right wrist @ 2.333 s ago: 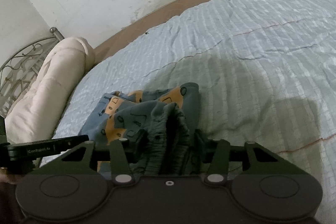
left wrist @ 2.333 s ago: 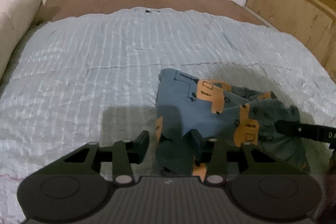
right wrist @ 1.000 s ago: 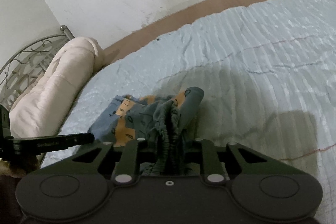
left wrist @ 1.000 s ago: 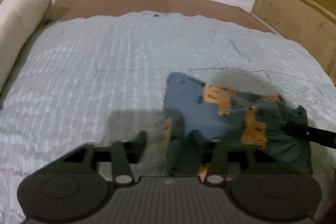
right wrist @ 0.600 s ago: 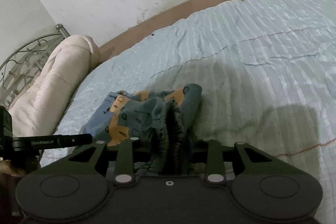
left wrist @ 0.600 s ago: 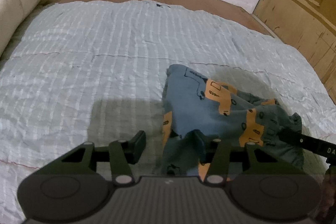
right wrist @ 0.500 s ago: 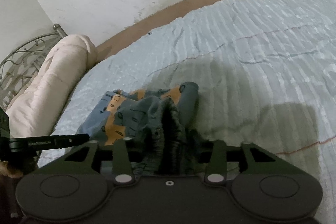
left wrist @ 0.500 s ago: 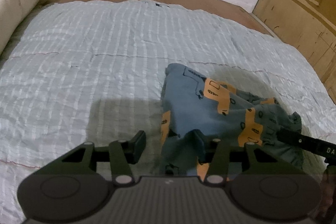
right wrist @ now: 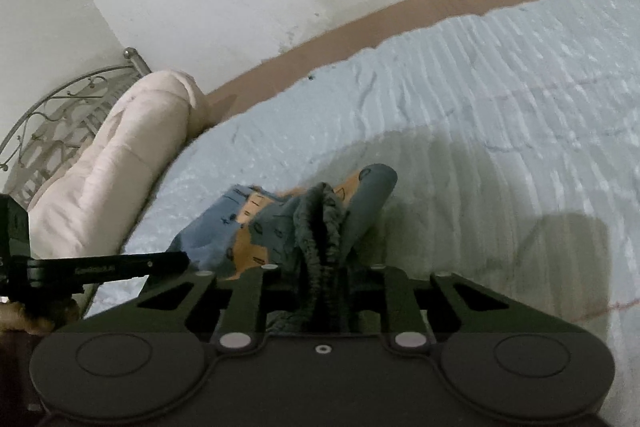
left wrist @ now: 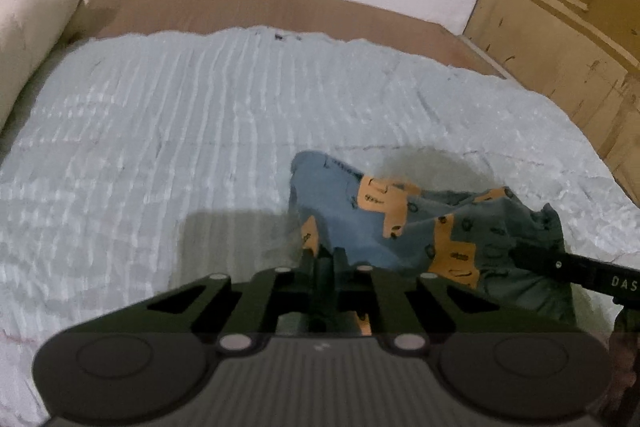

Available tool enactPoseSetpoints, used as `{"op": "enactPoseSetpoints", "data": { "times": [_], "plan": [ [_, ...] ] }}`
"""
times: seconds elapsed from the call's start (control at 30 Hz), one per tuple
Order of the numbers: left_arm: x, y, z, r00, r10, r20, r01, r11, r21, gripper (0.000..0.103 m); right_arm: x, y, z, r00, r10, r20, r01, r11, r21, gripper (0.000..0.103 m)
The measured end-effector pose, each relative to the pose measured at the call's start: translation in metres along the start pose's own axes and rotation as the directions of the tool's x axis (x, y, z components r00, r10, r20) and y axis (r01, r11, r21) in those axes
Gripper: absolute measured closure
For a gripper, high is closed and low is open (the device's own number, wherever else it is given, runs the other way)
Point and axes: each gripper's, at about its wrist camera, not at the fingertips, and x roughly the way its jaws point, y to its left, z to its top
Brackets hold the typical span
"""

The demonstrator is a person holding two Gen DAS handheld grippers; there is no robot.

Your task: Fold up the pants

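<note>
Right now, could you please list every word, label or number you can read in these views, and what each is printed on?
"DAS": white letters on the right gripper, cut off at the left view's edge.
White lettering on the left gripper in the right view: too blurred to read.
Small prints on the pants: no readable text.

Both grippers clamped tight, held low and close together.

The left gripper [left wrist: 323, 259] had its two fingers drawn nearly together, a fold of the pants [left wrist: 404, 227] pinched between them, its body level and pointing forward. The right gripper [right wrist: 322, 267] was likewise closed, its fingers squeezed on the gathered waistband that stood up between them. In the left wrist view the right gripper's finger reached in from the right, ahead of the left gripper's tips; in the right wrist view the left gripper's finger lay to the left, roughly level with the right gripper's tips.
</note>
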Motion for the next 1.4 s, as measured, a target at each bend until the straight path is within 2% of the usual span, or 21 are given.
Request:
{"op": "enactPoseSetpoints", "data": {
  "times": [0.27,0.47,0.7,0.87,1.07,1.23,1.27,1.3,1.33,1.4],
  "plan": [
    [-0.004,-0.011,0.023,0.996,-0.003,0.089,0.004,1.0,-0.006,0.095,-0.002,0.004,0.027,0.998,0.006,0.062,-0.003,0.999,-0.049,0.083],
    [0.027,-0.018,0.062,0.987,0.002,0.162,0.001,1.0,-0.016,0.095,0.022,-0.006,0.075,0.994,-0.017,0.105,0.026,0.996,-0.086,0.083],
    [0.08,-0.025,0.081,0.989,0.01,0.147,-0.004,0.999,-0.036,0.095,0.067,-0.039,0.115,0.996,-0.06,0.062,0.065,0.995,-0.072,0.083],
    [0.099,-0.017,0.076,0.993,0.051,0.111,-0.045,0.997,-0.056,0.095,0.088,-0.062,0.111,0.997,-0.078,-0.002,0.078,0.997,-0.023,0.081],
    [0.097,-0.014,0.076,0.993,0.052,0.108,-0.047,0.997,-0.055,0.095,0.091,-0.067,0.104,0.995,-0.097,0.005,0.097,0.995,-0.019,0.078],
    [0.096,-0.015,0.076,0.994,0.05,0.096,-0.045,0.998,-0.053,0.094,0.091,-0.059,0.1,0.989,-0.145,0.018,0.146,0.988,-0.051,0.064],
    [0.096,-0.015,0.076,0.995,0.045,0.092,-0.04,0.998,-0.055,0.093,0.09,-0.057,0.099,0.987,-0.156,0.024,0.157,0.986,-0.059,0.054],
    [0.095,-0.014,0.076,0.995,0.044,0.091,-0.038,0.998,-0.059,0.086,0.089,-0.055,0.099,0.986,-0.164,0.031,0.166,0.984,-0.067,0.043],
    [0.094,-0.014,0.076,0.995,0.047,0.089,-0.042,0.997,-0.061,0.081,0.087,-0.054,0.098,0.985,-0.169,0.04,0.172,0.982,-0.075,0.038],
    [0.089,-0.014,0.075,0.994,0.057,0.094,-0.051,0.997,-0.063,0.052,0.082,-0.051,0.095,0.982,-0.181,0.061,0.186,0.979,-0.085,0.025]
  ]
}}
